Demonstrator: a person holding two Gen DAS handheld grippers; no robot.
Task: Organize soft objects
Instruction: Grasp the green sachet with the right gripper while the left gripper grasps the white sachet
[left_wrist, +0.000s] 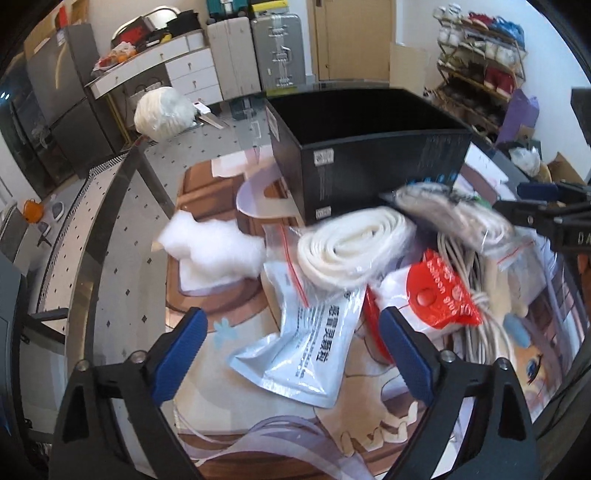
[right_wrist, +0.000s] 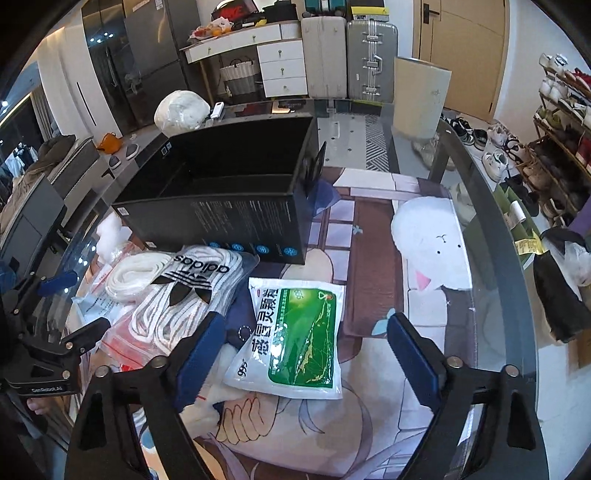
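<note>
An open black box (left_wrist: 369, 147) (right_wrist: 229, 195) stands on the glass table. In front of it lies a pile: a bagged white rope roll (left_wrist: 347, 243) (right_wrist: 133, 277), bagged white cord with an adidas label (right_wrist: 188, 295), a silver medicine pouch (left_wrist: 306, 350), a green medicine pouch (right_wrist: 295, 339), a red glue pack (left_wrist: 439, 295) and a white stuffing tuft (left_wrist: 214, 251). My left gripper (left_wrist: 291, 354) is open and empty above the silver pouch. My right gripper (right_wrist: 306, 358) is open and empty above the green pouch.
A printed mat (right_wrist: 373, 258) covers the table. A white cord bundle (left_wrist: 476, 332) lies beside the red pack. A white bagged ball (left_wrist: 162, 110) sits at the table's far end. A shoe rack (right_wrist: 561, 140) and suitcases (right_wrist: 369, 59) stand beyond the table.
</note>
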